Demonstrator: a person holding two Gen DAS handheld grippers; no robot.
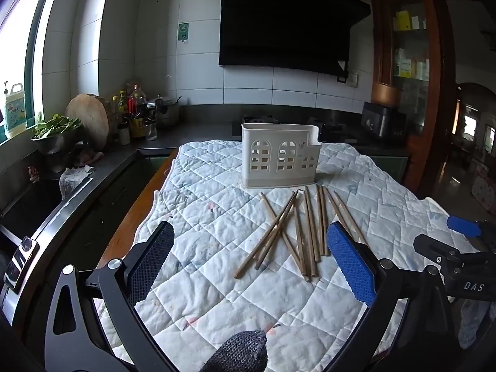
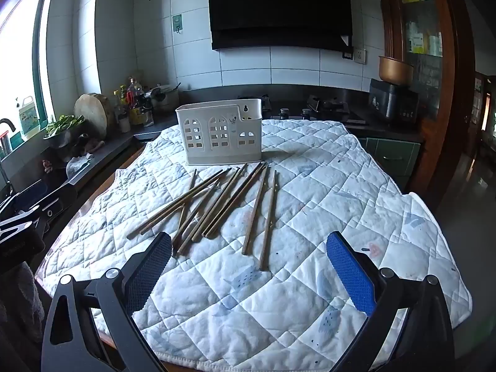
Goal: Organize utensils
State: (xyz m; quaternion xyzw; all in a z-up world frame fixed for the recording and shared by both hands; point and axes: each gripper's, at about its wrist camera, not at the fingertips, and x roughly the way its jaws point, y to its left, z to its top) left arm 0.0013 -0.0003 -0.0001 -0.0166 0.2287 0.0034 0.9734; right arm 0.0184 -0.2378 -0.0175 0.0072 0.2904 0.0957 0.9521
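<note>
Several wooden chopsticks [image 1: 297, 232] [image 2: 217, 204] lie scattered on a white quilted cloth [image 1: 217, 294] [image 2: 310, 217] over the table. Behind them stands an upright white plastic utensil holder [image 1: 280, 159] [image 2: 221, 136] with window-shaped cutouts. My left gripper [image 1: 249, 238] hovers open just short of the chopsticks, nothing between its fingers. My right gripper [image 2: 249, 249] is open too, with the near ends of two chopsticks lying between its fingers untouched. In the left wrist view, part of the right gripper [image 1: 455, 257] shows at the right edge.
A dark counter runs left and behind, with a sink [image 1: 28, 204], a bowl of greens [image 1: 55, 133], a round wooden board [image 1: 90, 117], bottles [image 1: 133, 105] and a stove [image 2: 322, 108]. A range hood [image 1: 285, 21] hangs on the tiled wall. A wooden cabinet [image 1: 409, 62] stands at right.
</note>
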